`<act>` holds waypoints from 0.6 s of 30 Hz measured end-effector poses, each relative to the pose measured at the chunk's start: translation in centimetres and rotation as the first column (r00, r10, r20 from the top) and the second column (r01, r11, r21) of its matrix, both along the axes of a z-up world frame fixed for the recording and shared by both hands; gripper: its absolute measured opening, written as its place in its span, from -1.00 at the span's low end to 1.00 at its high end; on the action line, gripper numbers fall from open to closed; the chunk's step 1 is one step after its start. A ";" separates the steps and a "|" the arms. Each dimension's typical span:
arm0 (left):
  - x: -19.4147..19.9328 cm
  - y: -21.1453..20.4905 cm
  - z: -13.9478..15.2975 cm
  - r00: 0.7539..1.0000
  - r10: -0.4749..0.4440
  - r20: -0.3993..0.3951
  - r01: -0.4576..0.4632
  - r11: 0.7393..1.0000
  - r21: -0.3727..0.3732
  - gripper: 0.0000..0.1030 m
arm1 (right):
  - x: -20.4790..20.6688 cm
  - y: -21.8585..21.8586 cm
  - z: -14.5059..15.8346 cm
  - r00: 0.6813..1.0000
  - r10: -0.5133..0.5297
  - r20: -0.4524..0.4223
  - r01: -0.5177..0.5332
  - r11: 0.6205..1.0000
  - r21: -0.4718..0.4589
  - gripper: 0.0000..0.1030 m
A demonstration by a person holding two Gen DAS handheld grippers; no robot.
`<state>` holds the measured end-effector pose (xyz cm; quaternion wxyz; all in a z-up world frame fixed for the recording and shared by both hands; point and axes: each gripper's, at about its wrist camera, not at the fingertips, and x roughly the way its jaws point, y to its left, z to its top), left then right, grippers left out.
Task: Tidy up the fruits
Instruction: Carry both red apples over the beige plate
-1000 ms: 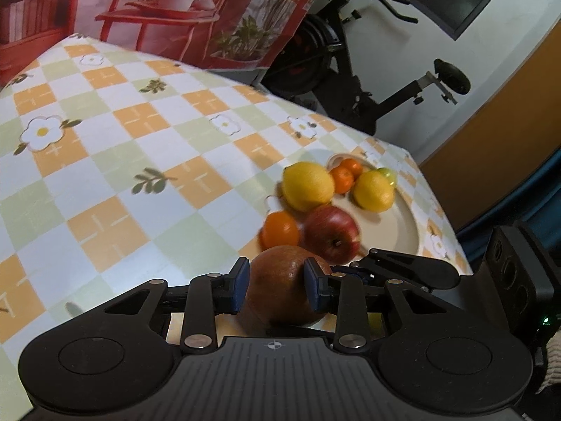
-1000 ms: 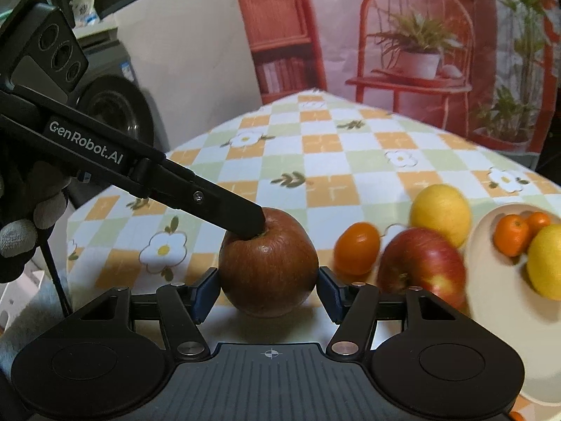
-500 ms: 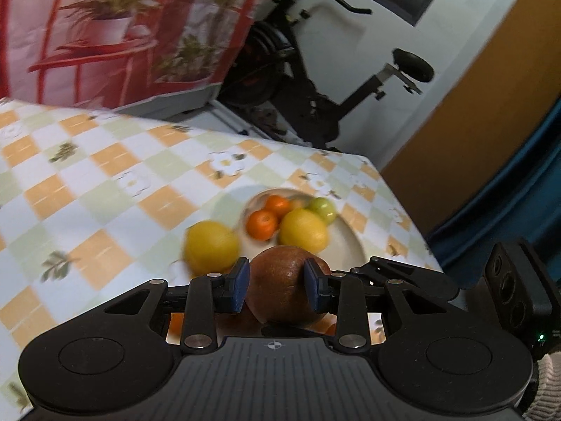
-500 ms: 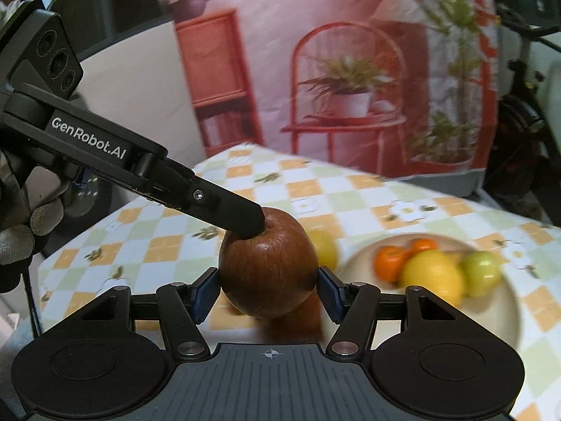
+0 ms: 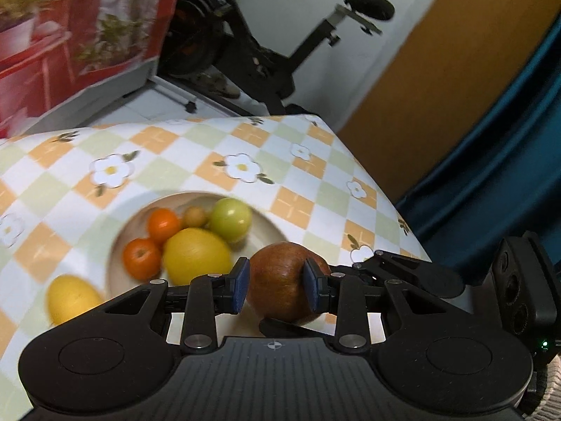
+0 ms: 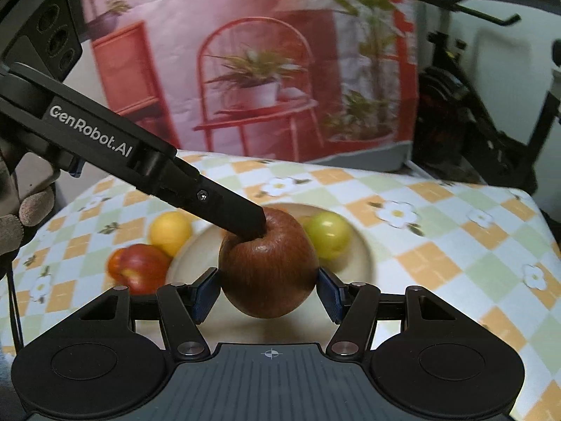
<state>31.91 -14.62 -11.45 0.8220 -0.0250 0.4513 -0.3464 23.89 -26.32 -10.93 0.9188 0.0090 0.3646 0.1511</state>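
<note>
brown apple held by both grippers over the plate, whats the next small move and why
Probably lower the brown apple onto the bare near side of the plate, then release. Both the right gripper and the left gripper clamp it above the plate; the green fruit, the lemon and the oranges fill the far part, so the near side looks free.

Left wrist view: sits behind the left gripper (image 5: 277, 289), looks forward and down along its fingers, close over the plate (image 5: 115, 245) toward an exercise bike (image 5: 280, 45) and wall. Right wrist view: behind the right gripper (image 6: 268, 293), also angled down, faces a red printed backdrop (image 6: 252, 63). Both share the brown apple (image 5: 284, 284) held right at the lens, the plate, the checkered tablecloth (image 6: 438, 231). Each view catches the other gripper.
</note>
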 end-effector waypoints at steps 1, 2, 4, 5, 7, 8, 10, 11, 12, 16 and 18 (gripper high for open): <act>0.3 -0.8 -0.2 1.000 -0.011 -0.001 0.011 1.000 0.013 -0.32 | 0.3 -0.6 -0.2 1.000 -0.006 -0.007 0.006 1.000 0.000 0.09; 0.5 -1.3 -0.4 1.000 -0.020 -0.002 0.020 1.000 0.024 -0.32 | 0.6 -1.0 -0.5 1.000 -0.011 -0.014 0.011 1.000 -0.001 0.09; 0.9 -2.1 -0.8 1.000 -0.029 0.001 0.029 0.998 0.049 -0.32 | 1.2 -1.5 -1.0 0.999 -0.018 -0.031 0.018 1.000 -0.008 0.09; 1.3 -2.3 -1.0 1.000 -0.028 -0.004 0.028 0.998 0.055 -0.32 | 1.3 -1.7 -1.3 0.999 -0.020 -0.035 0.020 1.000 -0.013 0.09; 2.0 -2.5 -1.3 1.000 -0.016 -0.024 0.017 0.998 0.057 -0.32 | 1.9 -2.0 -1.8 0.999 -0.027 -0.042 0.026 0.999 -0.019 0.09; 2.4 -2.5 -1.4 0.999 -0.009 -0.034 0.011 0.998 0.056 -0.32 | 2.1 -2.1 -2.1 0.998 -0.032 -0.046 0.031 0.999 -0.019 0.09; 3.1 -2.7 -1.8 0.999 0.001 -0.045 0.002 0.998 0.060 -0.32 | 2.7 -2.2 -2.4 0.998 -0.039 -0.053 0.038 0.999 -0.019 0.09; 3.3 -2.8 -1.9 0.999 0.003 -0.048 0.000 0.998 0.064 -0.32 | 2.9 -2.2 -2.7 0.998 -0.041 -0.057 0.040 0.999 -0.020 0.09; 3.5 -2.8 -2.1 0.999 0.005 -0.049 -0.001 0.998 0.070 -0.32 | 3.1 -2.3 -2.9 0.997 -0.041 -0.060 0.039 0.999 -0.023 0.09; 4.4 -2.9 -2.2 0.998 0.015 -0.056 -0.012 0.998 0.056 -0.32 | 3.7 -2.1 -3.0 0.998 -0.042 -0.050 0.040 0.998 -0.040 0.09; 4.6 -2.9 -2.2 0.998 0.022 -0.054 -0.018 0.998 0.057 -0.32 | 3.9 -2.1 -3.0 0.998 -0.040 -0.050 0.038 0.998 -0.041 0.09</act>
